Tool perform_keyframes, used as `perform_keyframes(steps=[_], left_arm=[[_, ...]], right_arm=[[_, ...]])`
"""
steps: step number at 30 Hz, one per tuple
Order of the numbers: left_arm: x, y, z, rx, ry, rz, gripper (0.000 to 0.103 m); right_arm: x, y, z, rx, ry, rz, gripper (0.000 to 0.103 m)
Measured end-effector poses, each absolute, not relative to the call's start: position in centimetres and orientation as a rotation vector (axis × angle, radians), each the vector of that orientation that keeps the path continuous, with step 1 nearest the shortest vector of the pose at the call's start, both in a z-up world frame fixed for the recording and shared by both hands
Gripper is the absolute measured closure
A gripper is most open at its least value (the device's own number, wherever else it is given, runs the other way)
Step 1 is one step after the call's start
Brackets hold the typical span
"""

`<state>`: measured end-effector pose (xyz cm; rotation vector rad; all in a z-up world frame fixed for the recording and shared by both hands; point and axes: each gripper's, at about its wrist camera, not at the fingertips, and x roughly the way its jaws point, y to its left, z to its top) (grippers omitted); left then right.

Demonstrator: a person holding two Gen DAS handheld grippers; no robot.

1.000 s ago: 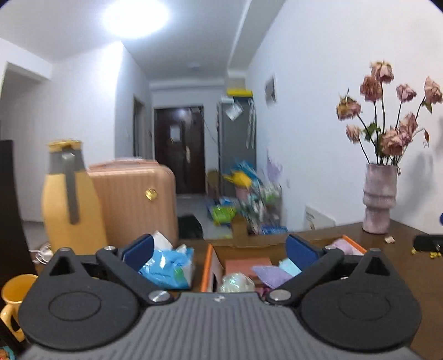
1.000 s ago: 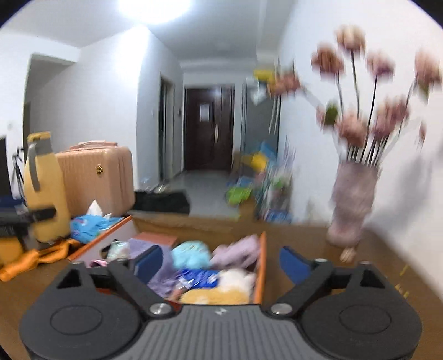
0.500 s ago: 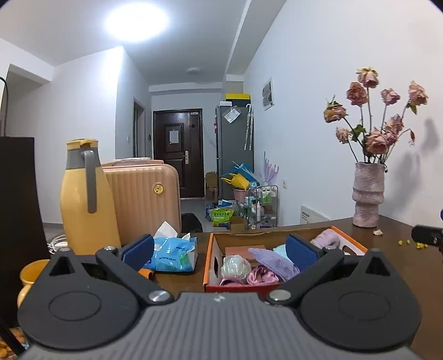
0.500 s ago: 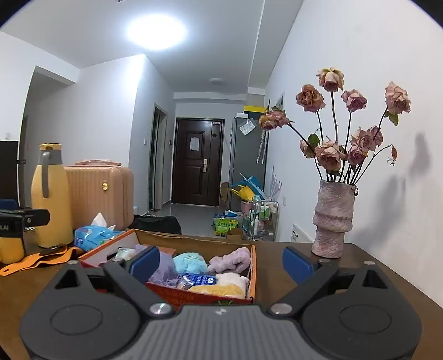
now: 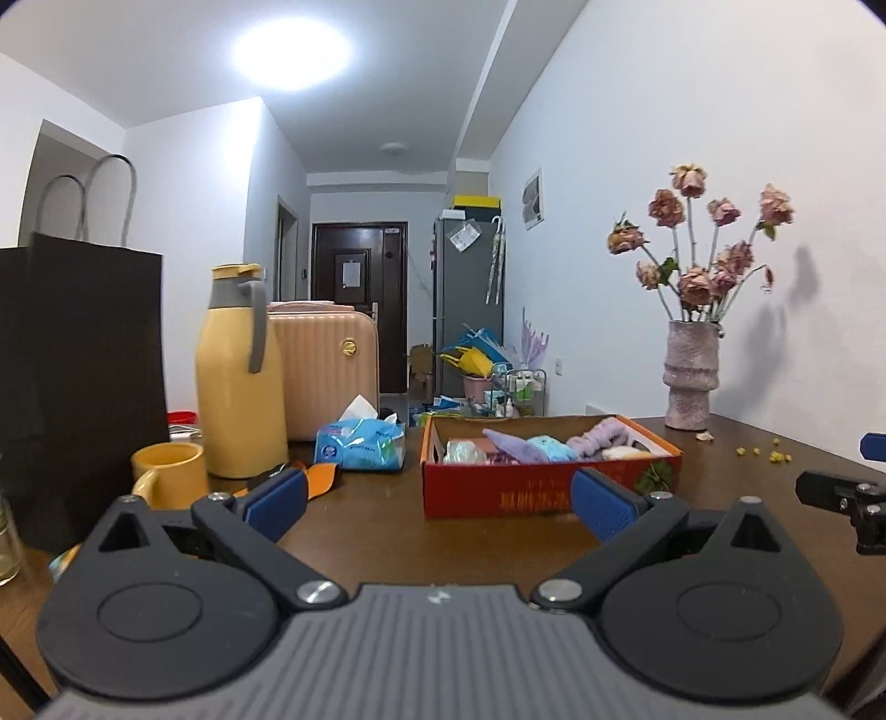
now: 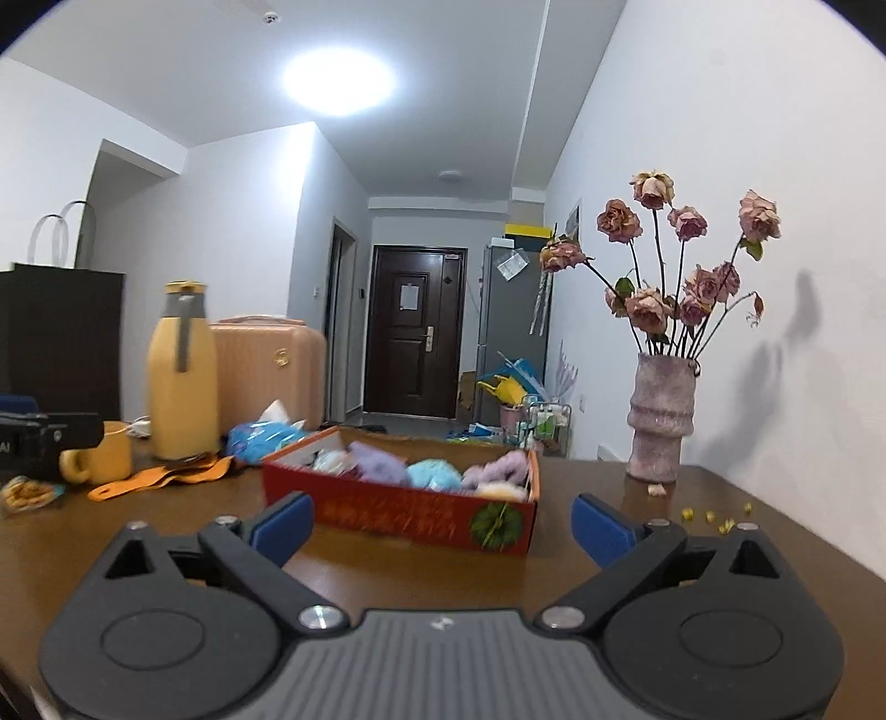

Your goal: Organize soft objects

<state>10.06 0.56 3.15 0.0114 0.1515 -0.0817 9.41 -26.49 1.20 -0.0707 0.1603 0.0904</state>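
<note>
Hovering back from the red cardboard box [image 5: 548, 490] on the worktop [image 6: 387, 576], both grippers are empty: left gripper [image 5: 440, 507] jaws spread, right gripper [image 6: 443, 526] jaws just opened wider, nothing between them. Soft objects [image 6: 432, 473] lie piled inside the box. Judged step: between picks; next move needs an approach over the rim onto one item.

Lighting: bright, cool white, from one round ceiling lamp [image 5: 292, 52] — blown out to a glaring patch in both views. Shadows: soft grey shapes on the right wall [image 6: 720, 166] behind the dried roses [image 6: 670, 260]. Distortion: strong fisheye bend, dark corners. Focus: left view crisp; right view slightly smeared at the red box [image 6: 398, 507] — nearby items soft.
</note>
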Motion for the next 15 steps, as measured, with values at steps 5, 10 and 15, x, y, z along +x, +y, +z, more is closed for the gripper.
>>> perform_keyframes(steps=[5, 10, 15], left_arm=[[5.0, 1.2, 1.3, 0.028, 0.171, -0.041, 0.0], [1.7, 1.2, 0.3, 0.013, 0.21, -0.067, 0.0], [1.8, 0.7, 0.7, 0.009, 0.206, -0.075, 0.0]], right_arm=[[3.9, -26.0, -0.7, -0.034, 0.213, 0.039, 0.0], [-0.1, -24.5, -2.0, 0.01, 0.219, 0.095, 0.0], [-0.5, -23.1, -1.9, -0.027, 0.195, 0.097, 0.0]])
